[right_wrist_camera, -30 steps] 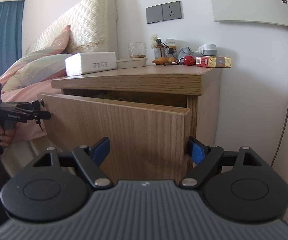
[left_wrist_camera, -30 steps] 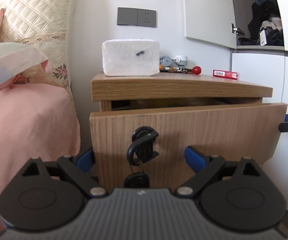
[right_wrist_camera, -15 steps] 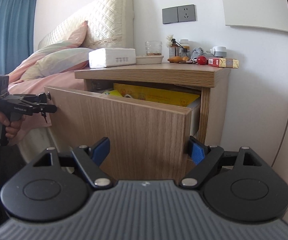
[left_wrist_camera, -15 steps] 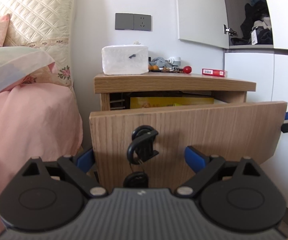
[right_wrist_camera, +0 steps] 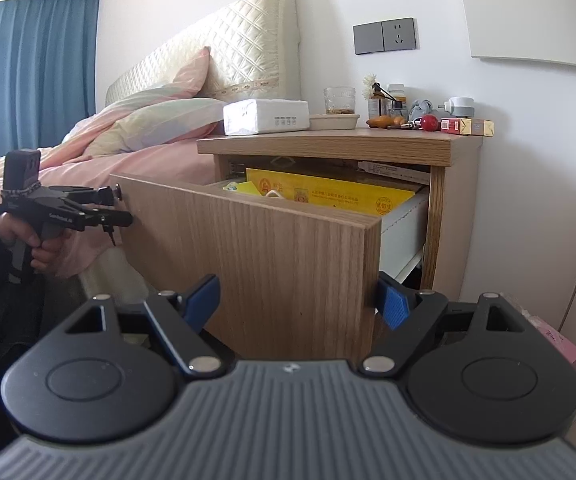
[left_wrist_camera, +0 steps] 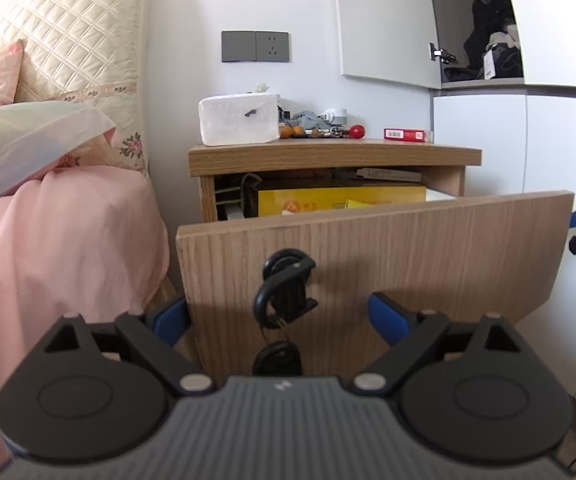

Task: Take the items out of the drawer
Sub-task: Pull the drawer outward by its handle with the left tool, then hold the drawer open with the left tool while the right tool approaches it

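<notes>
Yellow card box lies flat in the drawer, which stands pulled out of the nightstand. I judge it light, stiff and slick; I'd pinch its near edge. Left gripper and right gripper both have jaws spread, holding nothing.

Two close, low views sharing drawer.

A light oak bedside cabinet beside the bed carries a white tissue pack, a glass tumbler, a red ball and a red-and-gold carton.
</notes>
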The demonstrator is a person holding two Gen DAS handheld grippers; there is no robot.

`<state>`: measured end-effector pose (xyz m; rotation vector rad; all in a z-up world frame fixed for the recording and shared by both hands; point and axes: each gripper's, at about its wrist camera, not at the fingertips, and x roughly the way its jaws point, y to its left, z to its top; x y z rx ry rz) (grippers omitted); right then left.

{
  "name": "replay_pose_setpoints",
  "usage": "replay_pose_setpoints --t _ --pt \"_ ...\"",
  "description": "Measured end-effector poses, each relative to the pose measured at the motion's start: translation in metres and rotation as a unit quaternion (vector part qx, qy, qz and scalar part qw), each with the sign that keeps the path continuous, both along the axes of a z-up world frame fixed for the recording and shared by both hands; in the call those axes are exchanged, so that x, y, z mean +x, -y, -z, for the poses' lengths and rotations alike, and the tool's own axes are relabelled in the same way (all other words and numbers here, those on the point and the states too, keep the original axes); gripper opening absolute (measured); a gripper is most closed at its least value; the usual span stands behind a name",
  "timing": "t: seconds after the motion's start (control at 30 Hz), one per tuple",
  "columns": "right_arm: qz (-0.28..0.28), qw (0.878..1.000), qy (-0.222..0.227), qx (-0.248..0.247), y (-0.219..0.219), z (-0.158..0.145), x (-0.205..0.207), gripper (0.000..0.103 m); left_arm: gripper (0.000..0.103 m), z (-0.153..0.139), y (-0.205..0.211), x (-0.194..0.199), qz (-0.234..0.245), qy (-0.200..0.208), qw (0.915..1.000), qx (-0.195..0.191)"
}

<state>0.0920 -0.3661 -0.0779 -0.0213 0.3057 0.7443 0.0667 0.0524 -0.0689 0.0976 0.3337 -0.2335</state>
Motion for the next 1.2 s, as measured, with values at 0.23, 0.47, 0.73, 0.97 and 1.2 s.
replay_pose_setpoints --t 0.23,0.47,0.73,0.97,1.2 --pt "-0.002 1.000 0.002 -0.006 -0.002 -0.001 -0.019 0.086 0.095 0.003 0.003 -0.022 -0.001 0.005 1.0000 0.008" --pt "0.008 1.000 0.009 -0.015 -0.005 0.002 -0.035 0.086 0.096 0.004 0.005 -0.036 -0.001 0.004 0.9998 0.019" --pt "0.065 0.997 0.034 -0.032 -0.017 0.001 -0.048 0.084 0.095 0.000 0.004 -0.042 -0.006 0.003 0.9999 0.015" --pt "0.121 0.991 0.063 -0.008 -0.019 -0.021 -0.068 0.083 0.096 -0.017 0.005 -0.066 -0.010 0.021 0.9996 0.014" --pt "0.157 0.985 0.069 -0.005 -0.044 -0.047 -0.082 0.083 0.096 -0.039 0.017 -0.088 0.006 0.035 0.9993 0.009"
